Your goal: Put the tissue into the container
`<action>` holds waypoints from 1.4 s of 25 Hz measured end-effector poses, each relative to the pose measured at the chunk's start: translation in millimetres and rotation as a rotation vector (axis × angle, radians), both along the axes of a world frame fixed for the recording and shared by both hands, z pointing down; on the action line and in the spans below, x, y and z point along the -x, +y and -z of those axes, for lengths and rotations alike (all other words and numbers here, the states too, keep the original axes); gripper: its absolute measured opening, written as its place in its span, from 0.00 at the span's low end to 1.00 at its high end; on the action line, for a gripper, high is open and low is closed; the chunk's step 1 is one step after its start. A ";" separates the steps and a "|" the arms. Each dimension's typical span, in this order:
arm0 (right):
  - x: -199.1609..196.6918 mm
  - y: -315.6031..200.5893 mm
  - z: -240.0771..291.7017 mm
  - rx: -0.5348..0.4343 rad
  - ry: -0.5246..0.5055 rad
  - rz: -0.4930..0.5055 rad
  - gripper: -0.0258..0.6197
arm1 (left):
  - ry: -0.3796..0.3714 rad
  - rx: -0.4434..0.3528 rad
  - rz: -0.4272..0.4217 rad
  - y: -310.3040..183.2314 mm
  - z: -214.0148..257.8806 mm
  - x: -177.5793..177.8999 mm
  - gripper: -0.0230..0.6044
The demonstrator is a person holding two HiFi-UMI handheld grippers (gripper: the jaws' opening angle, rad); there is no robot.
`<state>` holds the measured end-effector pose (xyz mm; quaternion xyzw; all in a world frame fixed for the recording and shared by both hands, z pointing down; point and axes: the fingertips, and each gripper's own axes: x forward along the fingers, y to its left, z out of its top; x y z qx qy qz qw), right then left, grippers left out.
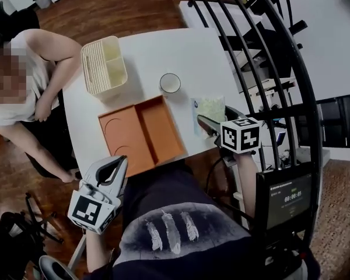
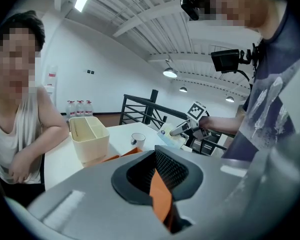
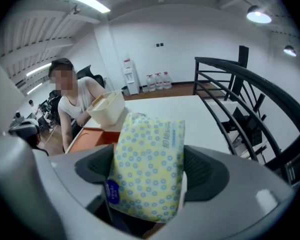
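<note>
On the white counter (image 1: 157, 51), the cream container (image 1: 104, 66) stands mouth-up at the far left. Near the right edge, the tissue pack (image 1: 210, 108) is grasped between the right gripper (image 1: 203, 121) fingers, likely for carrying across. The left gripper (image 1: 121, 161) hangs off the near side, fingers clenched on nothing, seemingly unneeded.

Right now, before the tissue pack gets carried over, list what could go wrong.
1. The right claw grips only the near end of the tissue pack. Most of the soft pack sticks out past it, so it may flop or slip.
2. The cup stands roughly between the pack and the container, so a low sweep could knock it.
</note>
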<state>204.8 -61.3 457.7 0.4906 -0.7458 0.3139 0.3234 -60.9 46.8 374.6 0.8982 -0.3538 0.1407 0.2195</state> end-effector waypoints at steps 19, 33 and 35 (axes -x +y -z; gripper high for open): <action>9.6 -7.0 -106.5 0.150 0.159 0.153 0.73 | -0.086 -0.009 0.017 -3.0 4.9 -21.8 0.06; 54.6 -1.4 -22.7 -0.023 0.004 0.262 0.76 | -0.067 -0.013 -0.004 0.5 7.6 -2.3 0.06; 47.8 -12.5 23.5 -0.104 -0.044 0.319 0.76 | -0.068 -0.021 -0.016 -8.2 17.2 -23.3 0.06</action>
